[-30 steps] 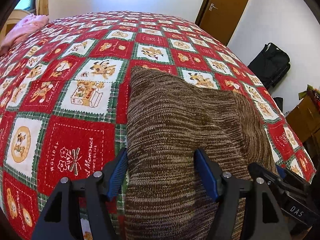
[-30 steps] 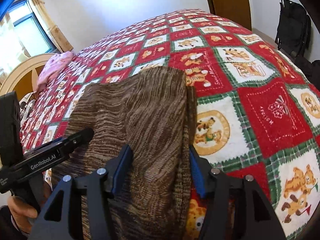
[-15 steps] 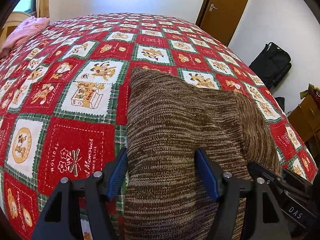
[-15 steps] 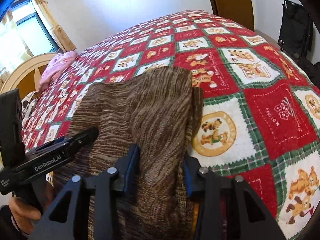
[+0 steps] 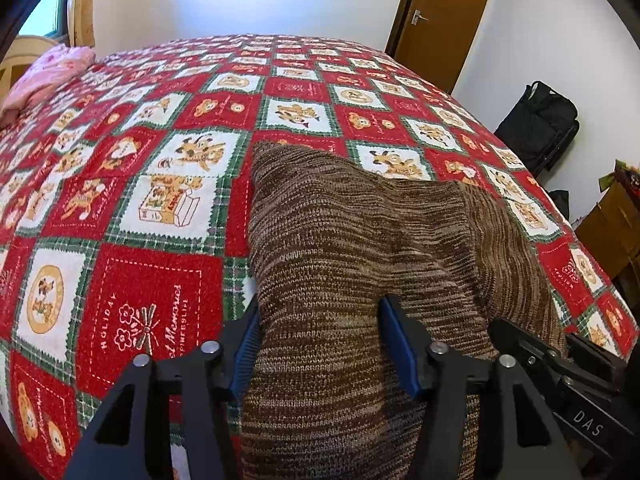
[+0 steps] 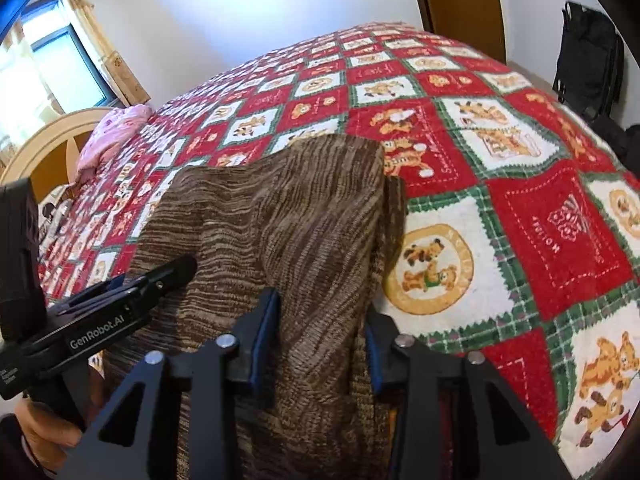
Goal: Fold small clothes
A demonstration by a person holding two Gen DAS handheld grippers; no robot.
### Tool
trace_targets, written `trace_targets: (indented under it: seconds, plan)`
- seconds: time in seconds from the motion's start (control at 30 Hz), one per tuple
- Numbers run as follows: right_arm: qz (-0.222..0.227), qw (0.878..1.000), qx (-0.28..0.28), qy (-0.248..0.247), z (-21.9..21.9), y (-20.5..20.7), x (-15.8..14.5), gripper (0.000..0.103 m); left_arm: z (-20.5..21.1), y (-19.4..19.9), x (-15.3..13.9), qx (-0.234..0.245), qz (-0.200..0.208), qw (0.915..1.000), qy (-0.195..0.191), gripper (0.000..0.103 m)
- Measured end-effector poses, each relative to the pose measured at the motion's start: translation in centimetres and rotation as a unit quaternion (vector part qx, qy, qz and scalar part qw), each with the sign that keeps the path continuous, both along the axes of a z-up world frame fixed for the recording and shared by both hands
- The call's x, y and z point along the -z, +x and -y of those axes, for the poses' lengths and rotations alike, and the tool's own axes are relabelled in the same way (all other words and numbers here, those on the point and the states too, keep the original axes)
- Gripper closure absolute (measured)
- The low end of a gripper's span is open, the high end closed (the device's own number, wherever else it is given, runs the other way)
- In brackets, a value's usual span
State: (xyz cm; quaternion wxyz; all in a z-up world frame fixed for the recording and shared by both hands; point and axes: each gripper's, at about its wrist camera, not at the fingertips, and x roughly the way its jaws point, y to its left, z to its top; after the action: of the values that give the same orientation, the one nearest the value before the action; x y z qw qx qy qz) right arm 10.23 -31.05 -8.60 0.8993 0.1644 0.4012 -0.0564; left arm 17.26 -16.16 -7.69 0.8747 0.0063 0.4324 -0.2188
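Item: brown knit garment (image 5: pixel 352 248), on the bed's red patchwork quilt (image 5: pixel 132 184), long axis running from lower centre toward upper middle of frame. Our left claw (image 5: pixel 320 344) is closing, knit bunched between its blue pads; our right claw (image 6: pixel 322 332) is closing likewise on the garment's right edge. Legible: "GenRobot.AI", "DAS", "HOLIDAY". Open quilt lies left, right and beyond.
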Motion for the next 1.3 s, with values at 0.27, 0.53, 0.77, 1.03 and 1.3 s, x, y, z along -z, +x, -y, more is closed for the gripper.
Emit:
trace_targets:
  seconds: [0.27, 0.53, 0.77, 1.03, 1.3]
  plan:
    - [0.005, 0.997, 0.003, -0.08, -2.4, -0.2, -1.2, 0.076, 0.4, -1.1, -1.0, 0.003, 0.031, 0.9992, 0.025, 0.07]
    - [0.032, 0.995, 0.018, -0.091, -5.4, -1.5, -4.6, 0.077, -0.7, -2.4, -3.1, 0.008, 0.044, 0.9987, 0.027, 0.077]
    - [0.062, 0.995, 0.016, -0.077, -8.3, -3.6, -7.2, 0.078, -2.2, -4.3, -5.5, 0.011, 0.066, 0.9975, 0.024, 0.078]
    - [0.081, 0.996, 0.026, -0.03, -9.7, -6.2, -8.8, 0.079, -3.6, -6.7, -7.5, 0.021, 0.079, 0.9965, 0.014, 0.078]
    - [0.107, 0.994, 0.032, -0.014, -11.7, -8.4, -9.9, 0.08, -5.5, -9.3, -9.2, 0.022, 0.11, 0.9937, 0.006, 0.078]
